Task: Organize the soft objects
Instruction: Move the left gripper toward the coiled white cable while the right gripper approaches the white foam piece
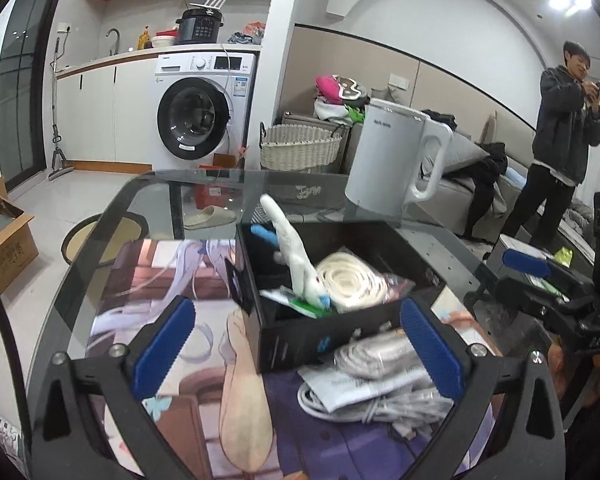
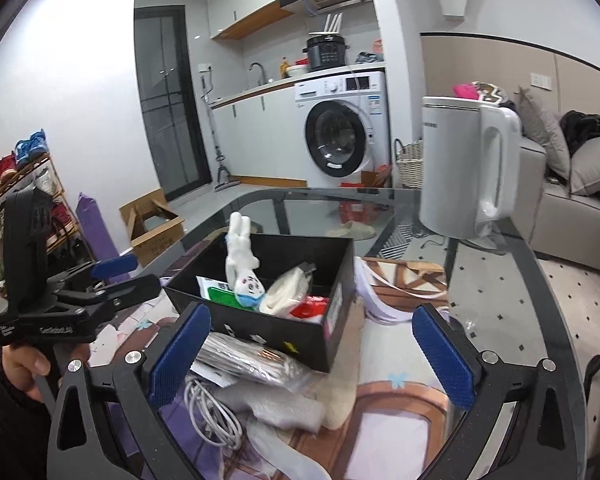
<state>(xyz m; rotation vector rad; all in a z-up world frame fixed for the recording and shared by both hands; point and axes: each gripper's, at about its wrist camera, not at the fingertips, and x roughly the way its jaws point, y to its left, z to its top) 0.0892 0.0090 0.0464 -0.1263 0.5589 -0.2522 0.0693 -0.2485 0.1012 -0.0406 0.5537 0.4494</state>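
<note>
Both grippers, left (image 1: 296, 344) and right (image 2: 310, 352), hang with jaws spread wide and nothing between them. Just ahead on the glass table (image 2: 500, 300), the black box (image 1: 320, 340) holds a white plush (image 2: 242, 268); cables (image 1: 380, 392) lie beside it.

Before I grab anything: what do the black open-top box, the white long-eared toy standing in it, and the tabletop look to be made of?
Black open-top box: looks like matte printed cardboard, with thin flat walls and small graphics.
White long-eared toy: plush fabric, with a fuzzy surface and soft rounded ears.
Tabletop: clear glass, glossy; the floor shows through it and it has a dark rim.
</note>
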